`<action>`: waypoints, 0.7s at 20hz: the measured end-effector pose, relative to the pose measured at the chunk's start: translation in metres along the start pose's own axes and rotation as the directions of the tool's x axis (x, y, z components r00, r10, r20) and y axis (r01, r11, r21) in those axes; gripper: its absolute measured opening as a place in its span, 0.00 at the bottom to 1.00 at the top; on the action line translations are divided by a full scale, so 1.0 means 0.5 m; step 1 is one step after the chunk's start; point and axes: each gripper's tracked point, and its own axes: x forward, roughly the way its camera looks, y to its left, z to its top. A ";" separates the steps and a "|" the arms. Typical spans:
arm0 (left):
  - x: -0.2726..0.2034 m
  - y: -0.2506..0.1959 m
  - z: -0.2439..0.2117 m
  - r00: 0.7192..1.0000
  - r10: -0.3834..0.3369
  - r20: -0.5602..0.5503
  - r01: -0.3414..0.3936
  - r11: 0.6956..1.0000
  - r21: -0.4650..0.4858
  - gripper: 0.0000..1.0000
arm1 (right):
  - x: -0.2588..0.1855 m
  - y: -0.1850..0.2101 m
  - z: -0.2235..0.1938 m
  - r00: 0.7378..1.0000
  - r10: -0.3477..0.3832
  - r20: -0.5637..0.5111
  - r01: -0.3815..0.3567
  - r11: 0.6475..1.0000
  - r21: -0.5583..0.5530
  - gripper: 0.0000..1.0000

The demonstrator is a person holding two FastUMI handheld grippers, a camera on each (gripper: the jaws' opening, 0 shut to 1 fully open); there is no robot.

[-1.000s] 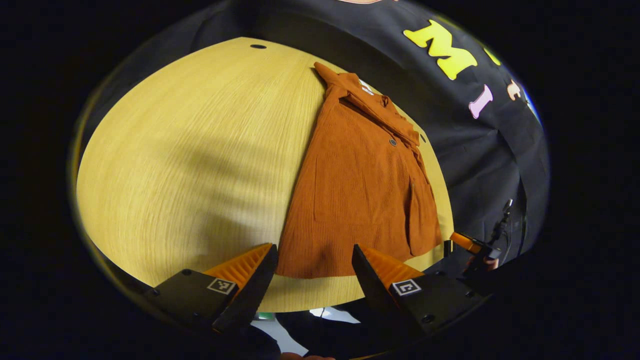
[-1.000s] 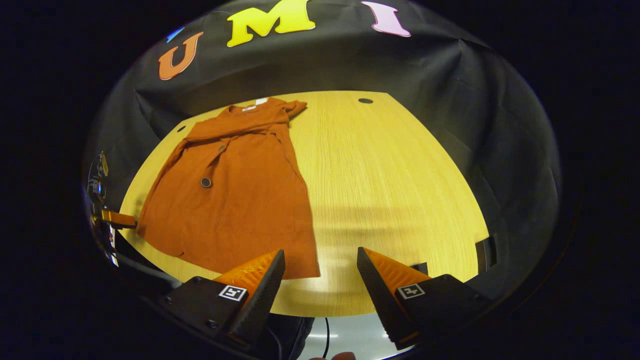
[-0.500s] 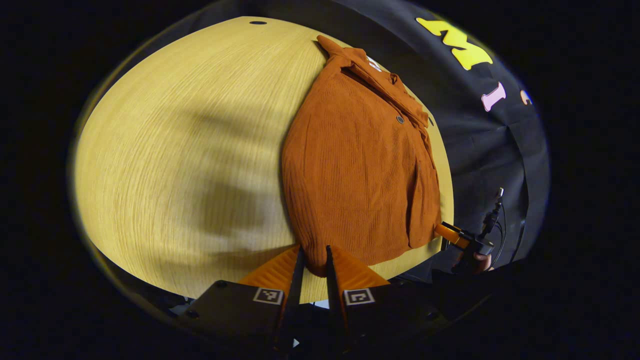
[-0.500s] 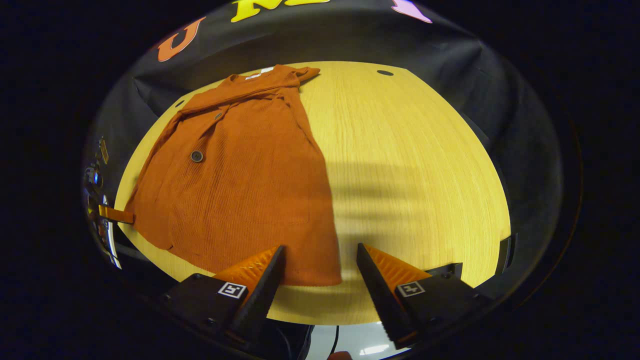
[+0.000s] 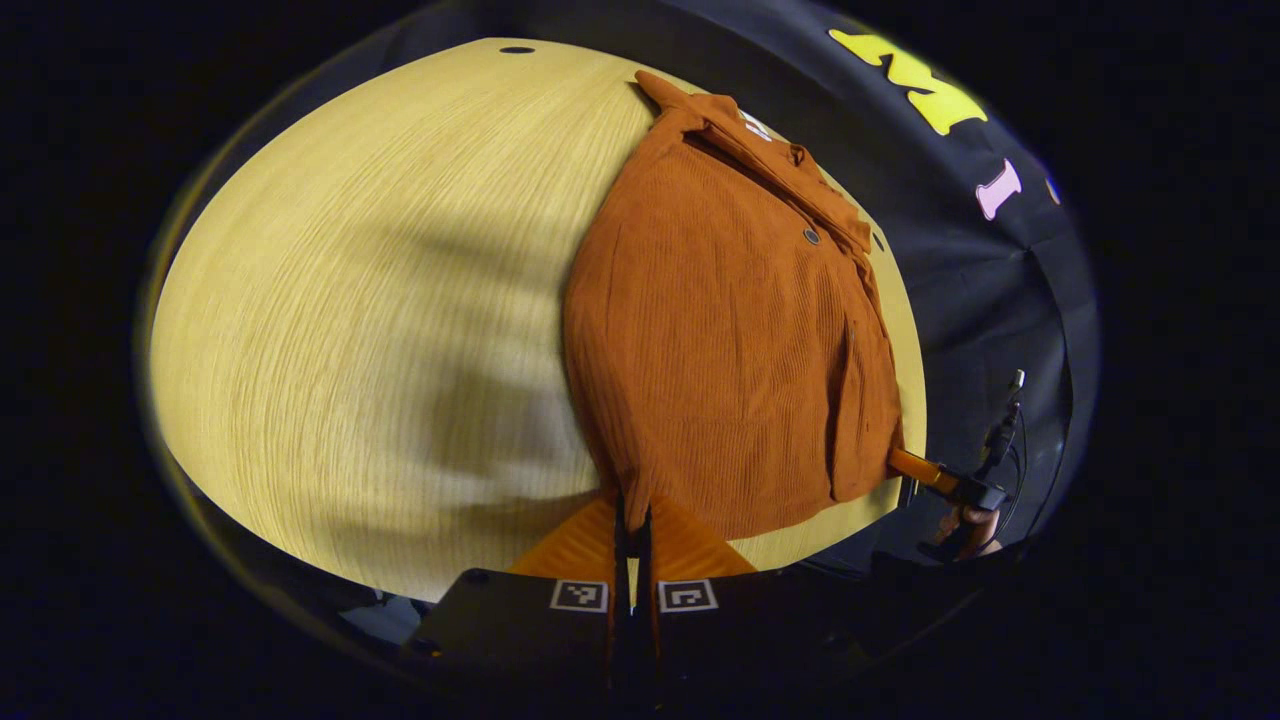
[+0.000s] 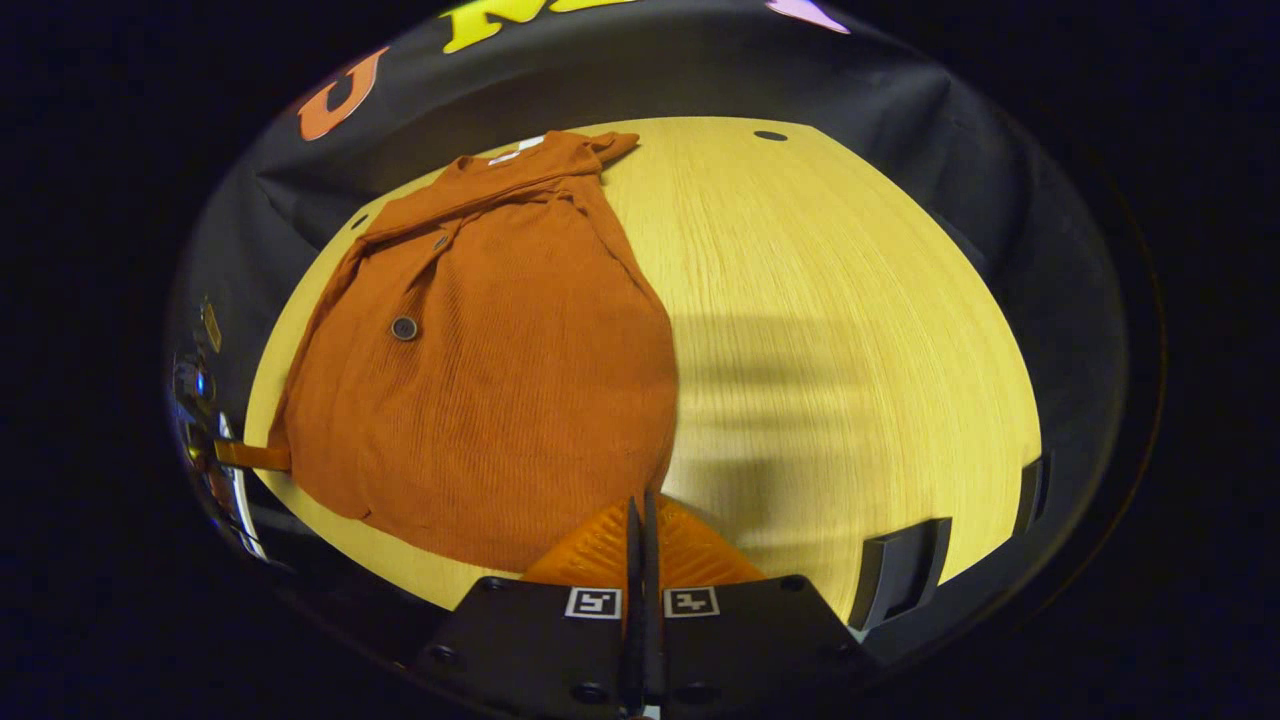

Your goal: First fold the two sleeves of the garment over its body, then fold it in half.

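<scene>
Pinched at its two hem corners, the garment (image 5: 720,340) was held by both closed grippers (image 5: 632,520) (image 6: 642,515), probably for the halving fold.

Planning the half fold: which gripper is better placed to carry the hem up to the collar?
Neither alone. The left gripper looks shut on one hem corner of the garment, the right gripper on the other, so both should probably lift together toward the collar.
</scene>
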 end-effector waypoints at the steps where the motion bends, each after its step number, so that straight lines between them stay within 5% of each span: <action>1: -0.004 -0.002 0.001 1.000 -0.006 0.009 0.006 1.000 -0.008 0.04 | -0.007 0.002 0.000 1.000 0.010 0.006 -0.010 1.000 0.017 0.01; 8: -0.033 -0.022 -0.015 0.995 -0.098 0.001 0.098 0.995 -0.025 0.04 | -0.101 0.014 -0.060 0.998 0.058 -0.019 -0.057 0.997 0.057 0.01; 14: -0.154 -0.041 -0.075 0.981 -0.188 0.047 0.188 0.982 0.009 0.03 | -0.238 0.025 -0.081 0.995 0.103 0.010 -0.103 0.985 0.142 0.01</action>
